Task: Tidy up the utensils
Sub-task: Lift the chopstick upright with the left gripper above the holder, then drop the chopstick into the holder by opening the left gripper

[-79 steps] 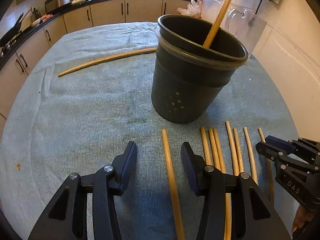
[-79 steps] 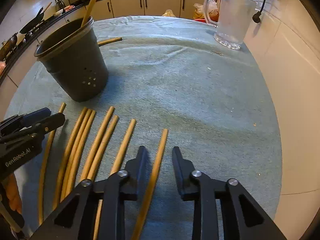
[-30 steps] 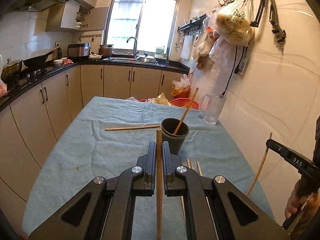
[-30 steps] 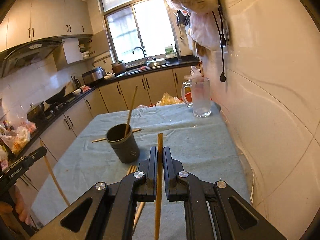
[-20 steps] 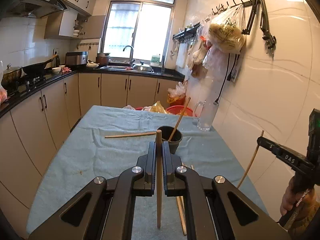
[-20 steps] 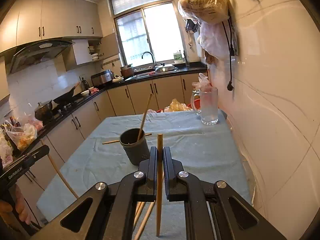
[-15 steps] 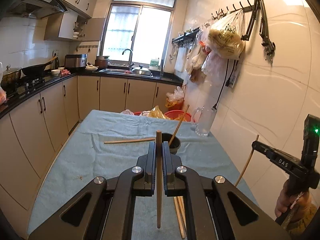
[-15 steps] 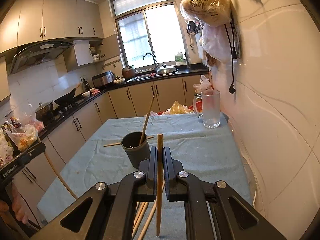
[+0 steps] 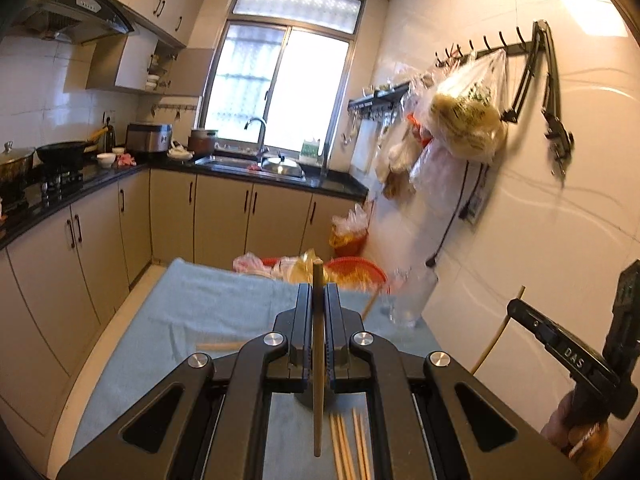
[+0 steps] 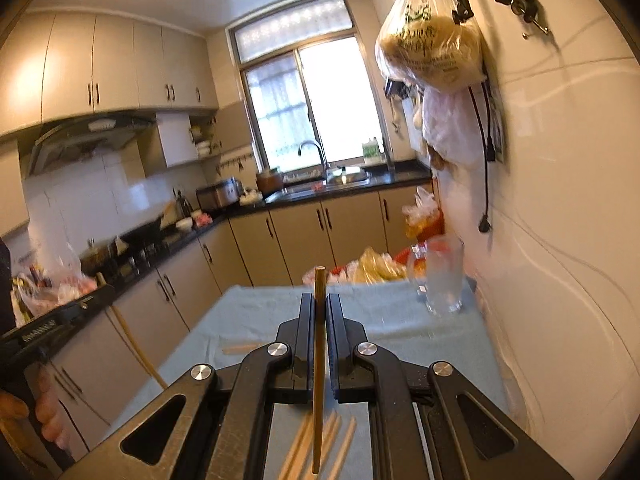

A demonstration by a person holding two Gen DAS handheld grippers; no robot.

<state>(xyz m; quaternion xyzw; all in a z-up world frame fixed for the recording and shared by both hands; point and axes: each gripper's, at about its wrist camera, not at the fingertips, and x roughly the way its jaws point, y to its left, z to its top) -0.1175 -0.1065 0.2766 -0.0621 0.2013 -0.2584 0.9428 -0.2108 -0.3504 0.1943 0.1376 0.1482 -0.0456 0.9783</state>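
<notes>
Left tool [image 9: 318, 312] pinched tight on a chopstick [image 9: 318, 360], stick standing upright btwn the pads, top end poking above the tips, bottom end hanging free over the worktop [image 9: 200, 312]. Right tool [image 10: 320, 316] same deal, clamped on its own chopstick [image 10: 319, 360], also upright, lower end dangling. Both tools up in the air, well off the cloth.

Under left tool: bunch of loose chopsticks [image 9: 348, 444] lying side by side on the blue-grey cloth, and a bit of the dark holder cup [image 9: 306, 400] peeking out just behind the held stick, mostly hidden. One more stick [image 9: 218, 347] flat on the cloth further back, left of the tool. Glass jug [image 10: 442, 280] at far right corner of worktop, near the wall.

Right tool also visible at edge of left view, w/ a hand [image 9: 576, 432] on the grip. Rest is blurry.
</notes>
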